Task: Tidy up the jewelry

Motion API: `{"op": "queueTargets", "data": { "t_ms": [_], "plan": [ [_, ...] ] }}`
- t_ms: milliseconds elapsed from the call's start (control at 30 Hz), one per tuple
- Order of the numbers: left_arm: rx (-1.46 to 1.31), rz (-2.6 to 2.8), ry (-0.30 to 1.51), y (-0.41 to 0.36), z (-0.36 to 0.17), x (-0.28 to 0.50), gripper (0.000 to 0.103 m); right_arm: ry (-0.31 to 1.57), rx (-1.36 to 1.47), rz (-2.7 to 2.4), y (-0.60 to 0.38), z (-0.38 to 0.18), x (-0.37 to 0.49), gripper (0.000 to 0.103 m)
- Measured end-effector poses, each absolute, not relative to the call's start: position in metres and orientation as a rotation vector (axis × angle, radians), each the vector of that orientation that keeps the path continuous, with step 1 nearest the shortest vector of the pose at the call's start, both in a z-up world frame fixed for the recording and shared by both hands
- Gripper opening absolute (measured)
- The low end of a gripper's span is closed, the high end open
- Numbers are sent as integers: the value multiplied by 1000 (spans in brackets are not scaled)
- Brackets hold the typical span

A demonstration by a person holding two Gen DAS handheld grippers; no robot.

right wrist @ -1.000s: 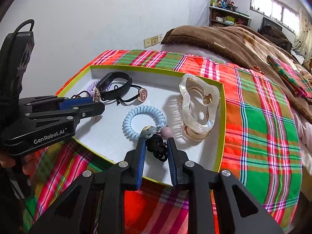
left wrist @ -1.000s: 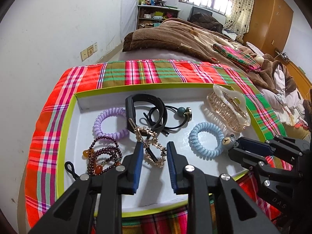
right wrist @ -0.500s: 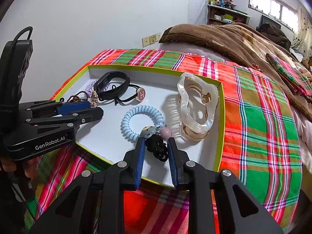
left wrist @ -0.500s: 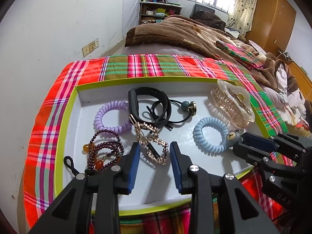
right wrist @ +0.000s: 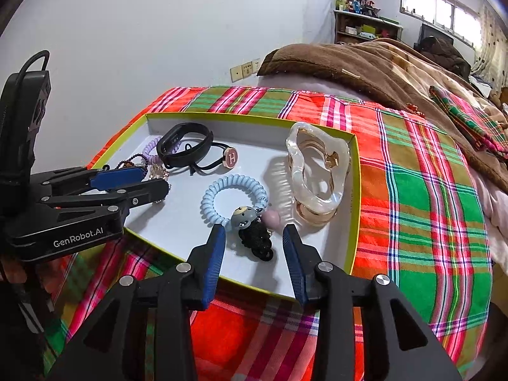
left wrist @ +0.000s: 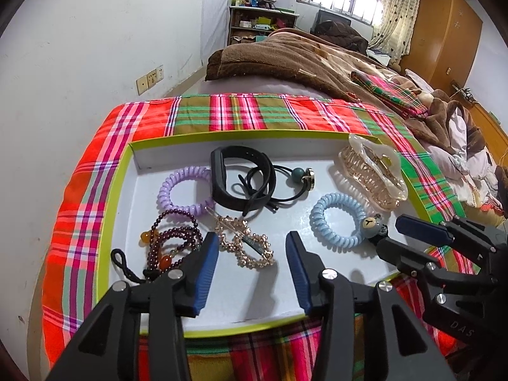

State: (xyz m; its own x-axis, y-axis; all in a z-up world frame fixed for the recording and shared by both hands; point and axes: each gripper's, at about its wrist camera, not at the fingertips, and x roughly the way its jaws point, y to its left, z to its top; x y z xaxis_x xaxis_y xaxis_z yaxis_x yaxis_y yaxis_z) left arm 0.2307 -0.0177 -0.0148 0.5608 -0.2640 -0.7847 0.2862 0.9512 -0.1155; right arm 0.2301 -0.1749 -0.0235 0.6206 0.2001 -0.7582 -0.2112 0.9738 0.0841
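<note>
Purple coil tie and dark bead bracelet lay in the left part of the tray, beads near the left wall. A black cord loop trailed from them toward the near-left corner.

Left gripper hovered over the near-middle of the tray, jaws opening, pads touching nothing. The gold chain bracelet sat between and just ahead of its fingertips, flat on the floor, long axis running from far-left to near-right across the gap. Left hand plainly the nearer one for it. Beads lay just beside the left finger; bare white floor to the right of the chain.

Black band and the corded tie with the round charm sat behind, mid-tray, partly overlapping.

Blue coil tie lay right of centre, its bear charm and a black scrunchy knot on the near side. Right gripper straddled that knot, jaws opening, pads clear of it on both sides: released, by my judgement. Near rim just below the fingertips; little room to drop without catching it.

Clear claw clip lay against the right wall, long axis near to far.
</note>
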Motion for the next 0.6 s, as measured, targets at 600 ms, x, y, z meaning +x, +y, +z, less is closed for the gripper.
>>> {"op": "queueTargets", "data": {
  "t_ms": [600],
  "plan": [
    [21, -191, 857, -10, -2, 184, 55, 768, 13, 151, -175, -6, 185, 48]
  ]
}}
